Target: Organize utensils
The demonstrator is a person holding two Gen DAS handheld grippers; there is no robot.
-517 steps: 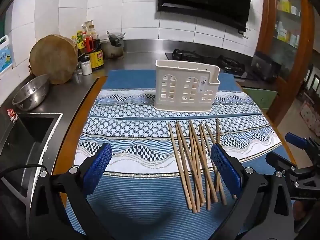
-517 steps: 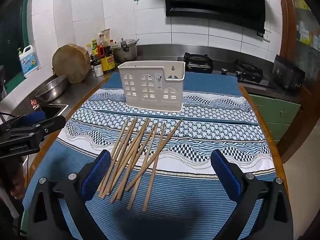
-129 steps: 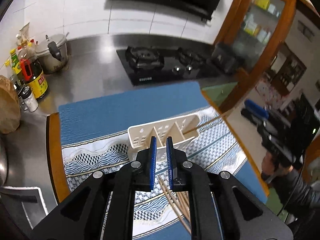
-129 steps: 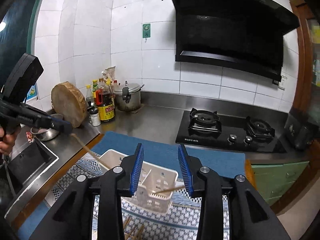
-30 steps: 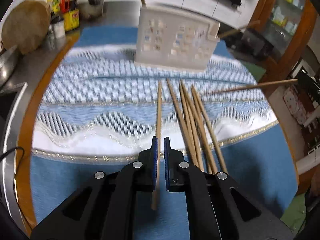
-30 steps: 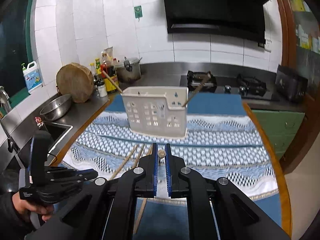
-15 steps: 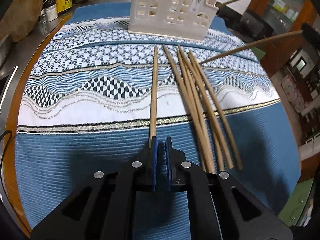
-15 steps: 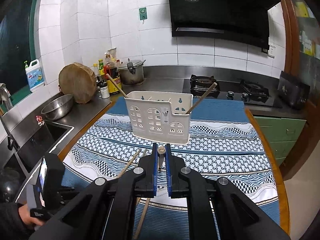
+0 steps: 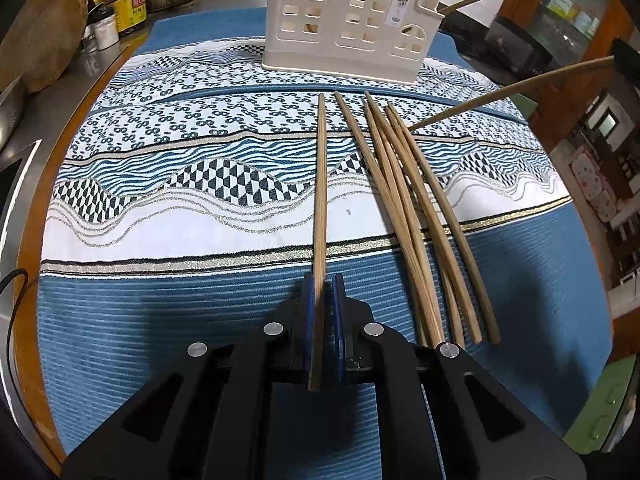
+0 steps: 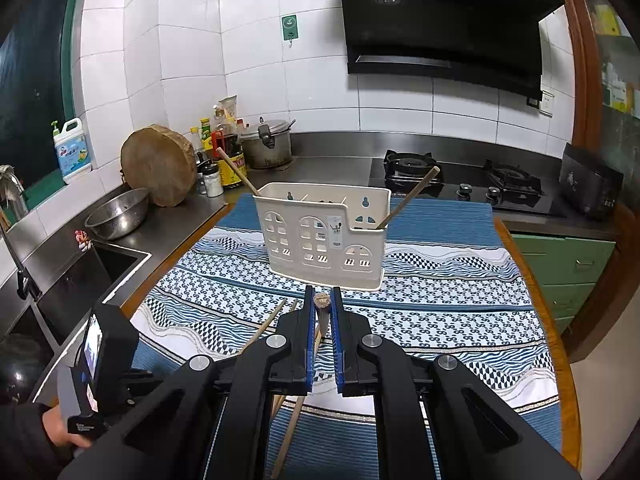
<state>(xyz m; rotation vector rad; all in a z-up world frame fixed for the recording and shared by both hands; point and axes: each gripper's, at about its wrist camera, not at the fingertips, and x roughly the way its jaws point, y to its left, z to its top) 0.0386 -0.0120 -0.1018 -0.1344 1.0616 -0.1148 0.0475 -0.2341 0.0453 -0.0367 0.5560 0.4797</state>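
Left-wrist view, left to right. The left hand-held gripper (image 9: pixel 322 304) has dropped to the patterned cloth (image 9: pixel 160 216) on the counter, and its blue pads now close on the near end of a single chopstick (image 9: pixel 320 184) that lies apart from the rest, its far tip aimed at the cream utensil holder (image 9: pixel 348 20). Half a second earlier that end lay just ahead of the pads; now it passes between them. To its right, the remaining loose chopsticks (image 9: pixel 404 200) lie fanned and overlapping, still to be sorted. Further right, a raised chopstick (image 9: pixel 512 88) slants in from the frame edge.

Right-wrist view. The right hand-held gripper (image 10: pixel 322 308) is clamped on that raised chopstick, butt end toward the lens, and has held its place short of the holder. Two chopsticks already lean in the holder, one at each end.

Reading: with each hand now holding a stick, the next step is probably to carry both to the holder.
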